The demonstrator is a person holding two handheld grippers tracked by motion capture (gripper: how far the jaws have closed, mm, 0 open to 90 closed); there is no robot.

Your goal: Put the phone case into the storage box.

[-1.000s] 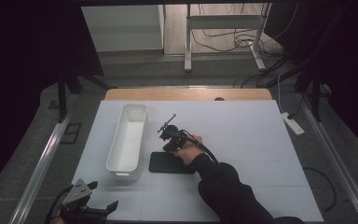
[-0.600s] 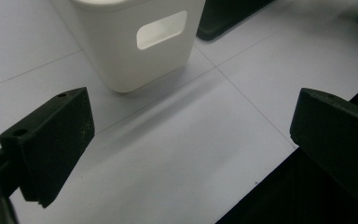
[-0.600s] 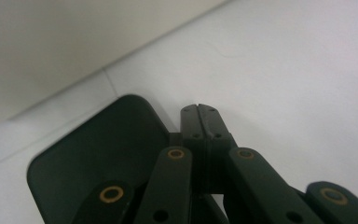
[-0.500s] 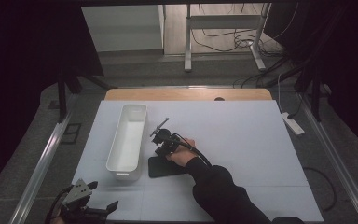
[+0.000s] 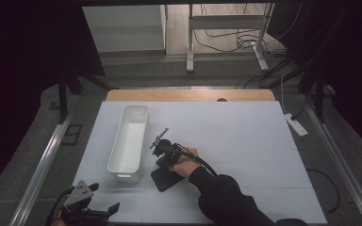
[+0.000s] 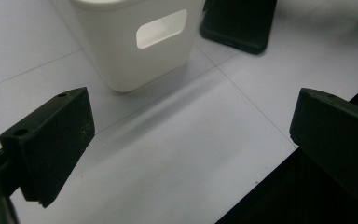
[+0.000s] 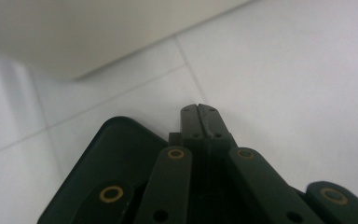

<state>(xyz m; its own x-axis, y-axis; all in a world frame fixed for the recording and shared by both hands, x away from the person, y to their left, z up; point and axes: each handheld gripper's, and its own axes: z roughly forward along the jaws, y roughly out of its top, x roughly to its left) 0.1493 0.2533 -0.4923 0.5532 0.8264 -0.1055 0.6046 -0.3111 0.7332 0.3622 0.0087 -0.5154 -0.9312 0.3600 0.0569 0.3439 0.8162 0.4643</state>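
Since the earlier frame, the right hand-held gripper [image 5: 162,147] has slid toward 9 o'clock across the bench [image 5: 245,141], from the far end of the flat black pad [image 5: 162,179] to a spot just beside the white bin [image 5: 128,141]. Its jaws are clenched together with nothing between them; in the right gripper view the tips [image 7: 199,114] meet above the white bench surface, pad corner beneath them. Pad lies flat at 4 o'clock of the bin's near end, close by, not touching. Left hand-held gripper [image 5: 82,207] sits at the bench's near left corner, at 7 o'clock of the bin, jaws released wide and empty.
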